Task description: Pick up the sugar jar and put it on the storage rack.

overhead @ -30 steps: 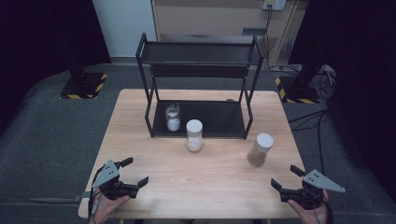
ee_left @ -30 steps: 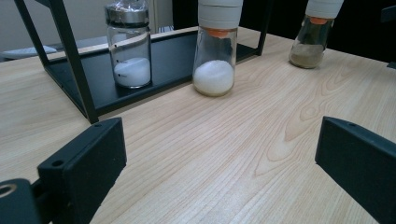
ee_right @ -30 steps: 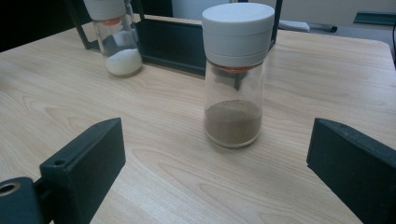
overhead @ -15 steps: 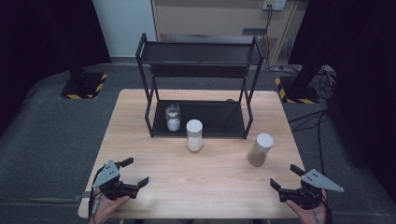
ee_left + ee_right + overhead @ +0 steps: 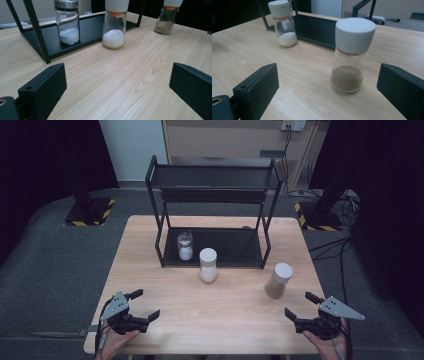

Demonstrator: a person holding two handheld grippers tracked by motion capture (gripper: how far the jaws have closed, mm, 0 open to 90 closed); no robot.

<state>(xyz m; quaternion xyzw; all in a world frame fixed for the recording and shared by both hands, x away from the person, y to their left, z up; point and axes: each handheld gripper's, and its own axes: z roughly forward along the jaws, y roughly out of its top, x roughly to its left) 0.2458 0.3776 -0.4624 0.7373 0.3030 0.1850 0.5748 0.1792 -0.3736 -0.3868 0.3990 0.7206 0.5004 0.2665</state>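
My right claw [image 5: 301,307] stands wide at the worktop's [image 5: 235,320] near right corner, jaws just closing slightly, nothing between them; brown jar [image 5: 278,280] upright just beyond. My left claw [image 5: 144,305] wide, near left corner. White jar [image 5: 208,265] stands seemingly just before the rack [image 5: 215,177].

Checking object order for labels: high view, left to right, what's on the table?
left gripper → metal-capped jar on the rack's bottom shelf → white-powder jar → brown-powder jar → right gripper
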